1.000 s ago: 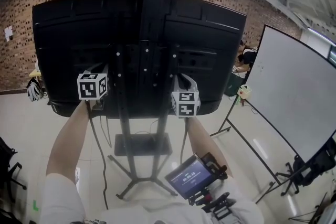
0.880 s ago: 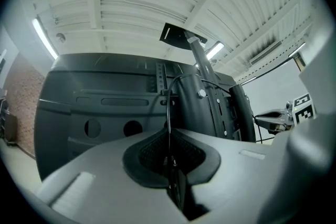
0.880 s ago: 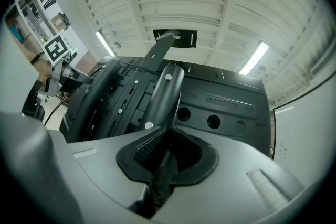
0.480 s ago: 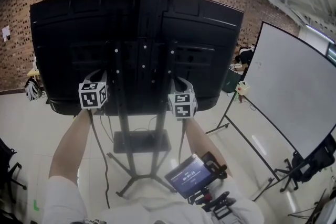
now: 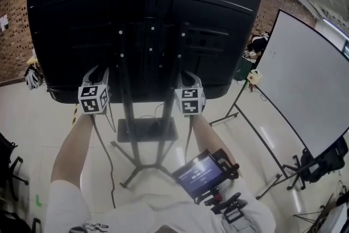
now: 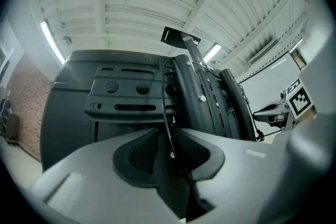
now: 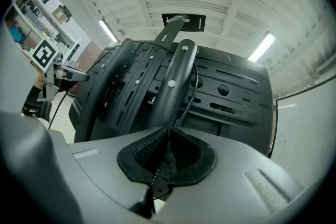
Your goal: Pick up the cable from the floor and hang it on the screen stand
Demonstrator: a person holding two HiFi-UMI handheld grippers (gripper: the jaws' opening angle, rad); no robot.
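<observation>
Head view: both grippers are raised against the back of the screen [image 5: 71,35], one on each side of the stand [image 5: 158,19].
- Left gripper [image 5: 98,75]: just left of the column, near the screen's lower edge.
- Right gripper [image 5: 185,79]: just right of the column, at about the same height.

Left gripper view: the left gripper [image 6: 167,147] has its jaws drawn close on the cable [image 6: 166,107]. The thin black line runs up from between the ribbed pads [image 6: 140,152] toward the screen back beside the column.

Right gripper view: the right gripper [image 7: 167,144] is clamped on the cable [image 7: 193,92]. The pads [image 7: 152,148] meet around it. A thicker ribbed section sits just under them, and the line above curves up along the stand's rounded bar [image 7: 176,78].

Cable [image 5: 103,158] in head view: one black strand hangs from the left gripper to the floor. A second strand drops below the right gripper, beside the stand's legs [image 5: 143,167].

Also seen: a whiteboard [image 5: 305,84] on the person's right, well apart from the stand, and a small display [image 5: 200,174] at chest level.
</observation>
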